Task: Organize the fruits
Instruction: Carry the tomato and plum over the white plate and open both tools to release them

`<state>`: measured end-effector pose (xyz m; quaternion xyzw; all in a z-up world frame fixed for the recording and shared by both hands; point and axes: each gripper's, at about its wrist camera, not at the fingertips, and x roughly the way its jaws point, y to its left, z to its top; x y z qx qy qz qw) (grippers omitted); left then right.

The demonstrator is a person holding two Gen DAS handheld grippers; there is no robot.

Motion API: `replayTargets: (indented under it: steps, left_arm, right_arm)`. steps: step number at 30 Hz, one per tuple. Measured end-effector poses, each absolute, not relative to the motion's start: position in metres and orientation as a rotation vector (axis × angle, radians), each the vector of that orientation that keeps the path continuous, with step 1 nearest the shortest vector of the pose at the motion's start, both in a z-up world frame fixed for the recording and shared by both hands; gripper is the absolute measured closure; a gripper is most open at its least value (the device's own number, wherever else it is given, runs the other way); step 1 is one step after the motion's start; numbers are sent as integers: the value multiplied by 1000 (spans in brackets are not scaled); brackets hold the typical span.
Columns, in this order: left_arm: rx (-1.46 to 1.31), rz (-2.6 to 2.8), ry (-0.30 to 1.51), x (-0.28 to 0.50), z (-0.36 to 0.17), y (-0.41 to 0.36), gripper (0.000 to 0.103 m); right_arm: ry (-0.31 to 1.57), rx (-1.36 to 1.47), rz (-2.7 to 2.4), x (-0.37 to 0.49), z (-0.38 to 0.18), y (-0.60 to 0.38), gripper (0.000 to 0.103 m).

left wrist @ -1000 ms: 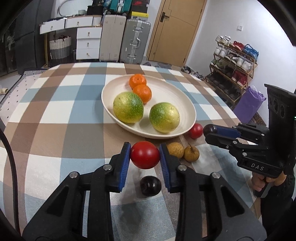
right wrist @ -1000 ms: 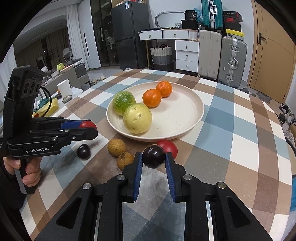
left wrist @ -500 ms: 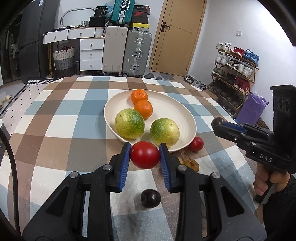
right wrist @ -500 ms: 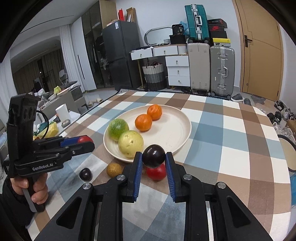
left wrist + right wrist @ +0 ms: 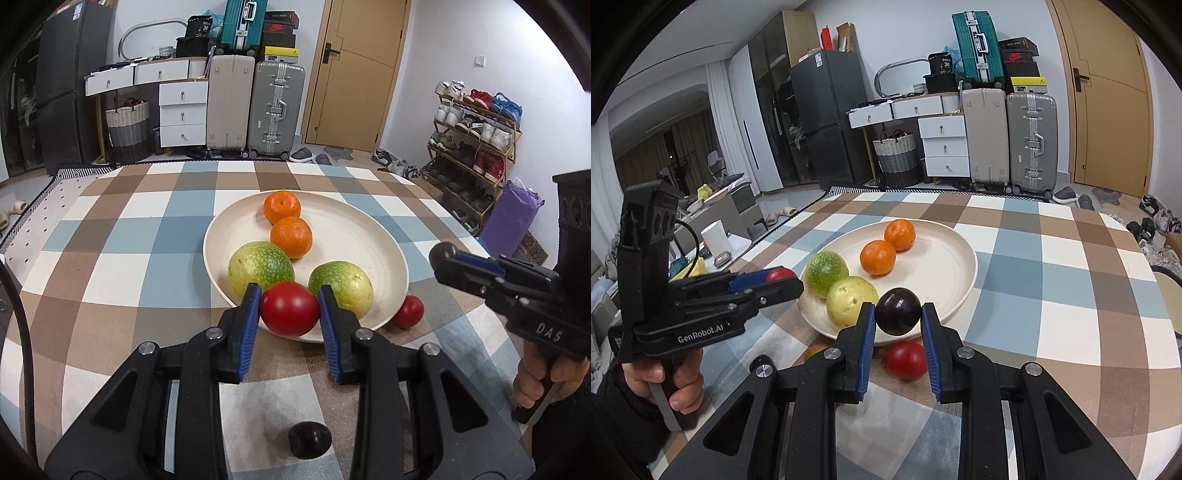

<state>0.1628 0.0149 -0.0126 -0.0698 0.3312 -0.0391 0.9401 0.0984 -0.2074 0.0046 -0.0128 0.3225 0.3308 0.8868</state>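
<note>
left tongs (image 5: pixel 290 312) pinch red tomato (image 5: pixel 290 309) | right tongs (image 5: pixel 898 314) pinch dark plum (image 5: pixel 898 311)

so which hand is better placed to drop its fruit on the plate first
Probably right: its gripper holds the plum by the plate's bare side, while the left's tomato faces two green fruits.

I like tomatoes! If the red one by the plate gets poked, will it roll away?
Probably. The red tomato looks round and smooth, lying loose on the flat tablecloth. The plate rim beside it might stop it that way. Its shiny skin may be slippery.
</note>
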Motion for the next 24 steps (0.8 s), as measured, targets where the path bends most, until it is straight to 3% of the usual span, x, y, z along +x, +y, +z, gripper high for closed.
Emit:
replayTargets:
  steps: [24]
  left_arm:
    - [-114,-76,706,206,-22,20,74]
  right_arm:
    - [714,-15,604,142,0,-192,77]
